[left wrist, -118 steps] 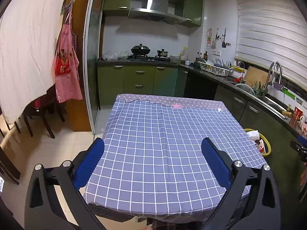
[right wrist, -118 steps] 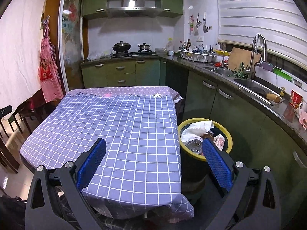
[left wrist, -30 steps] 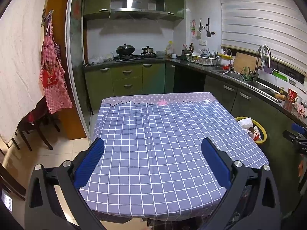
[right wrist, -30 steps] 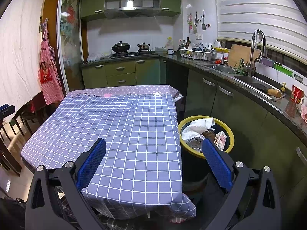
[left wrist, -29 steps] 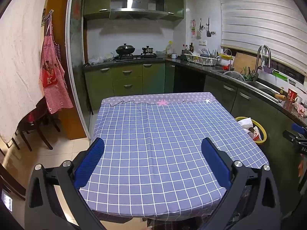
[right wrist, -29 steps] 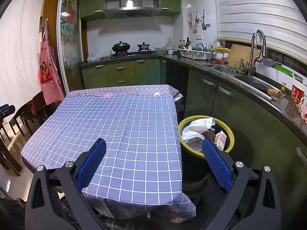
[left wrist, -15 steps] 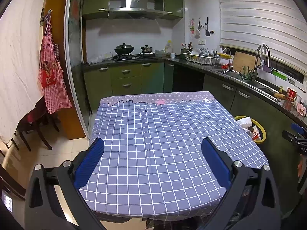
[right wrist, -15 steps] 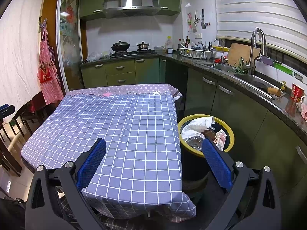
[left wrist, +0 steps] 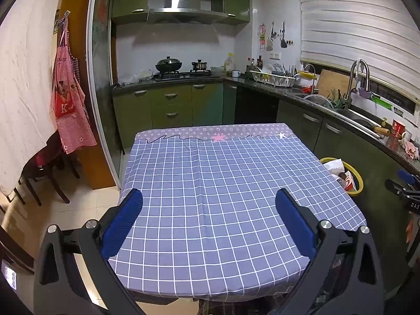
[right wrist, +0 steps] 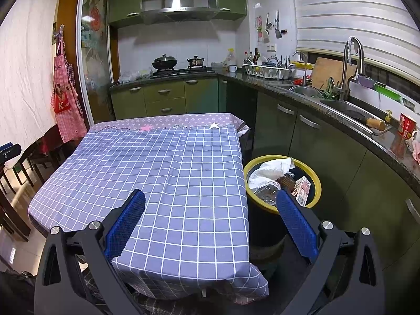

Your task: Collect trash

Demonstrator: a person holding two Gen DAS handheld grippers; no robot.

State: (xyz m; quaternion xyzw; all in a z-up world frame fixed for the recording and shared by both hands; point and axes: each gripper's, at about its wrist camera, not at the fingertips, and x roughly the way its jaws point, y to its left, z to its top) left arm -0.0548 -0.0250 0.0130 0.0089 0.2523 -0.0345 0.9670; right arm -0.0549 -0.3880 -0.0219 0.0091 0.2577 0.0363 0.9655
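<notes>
A dark trash bin with a yellow rim [right wrist: 319,185] stands on the floor right of the table and holds white paper [right wrist: 270,170], a plastic bottle and a small carton. It also shows in the left wrist view [left wrist: 361,181]. The table wears a blue checked cloth [left wrist: 215,191] with nothing on it. My left gripper [left wrist: 208,199] is open and empty above the table's near edge. My right gripper [right wrist: 210,202] is open and empty above the table's near right corner, its right finger in front of the bin.
Green cabinets and a dark counter [right wrist: 341,120] with sink and dish rack run along the right and back. A red apron [left wrist: 69,105] hangs at the left. Dark chairs [left wrist: 44,173] stand at the far left. The right gripper shows at the left view's right edge [left wrist: 404,186].
Both views have shifted slightly; the left gripper has swung a little to the right over several seconds. Both grippers stay open and empty.
</notes>
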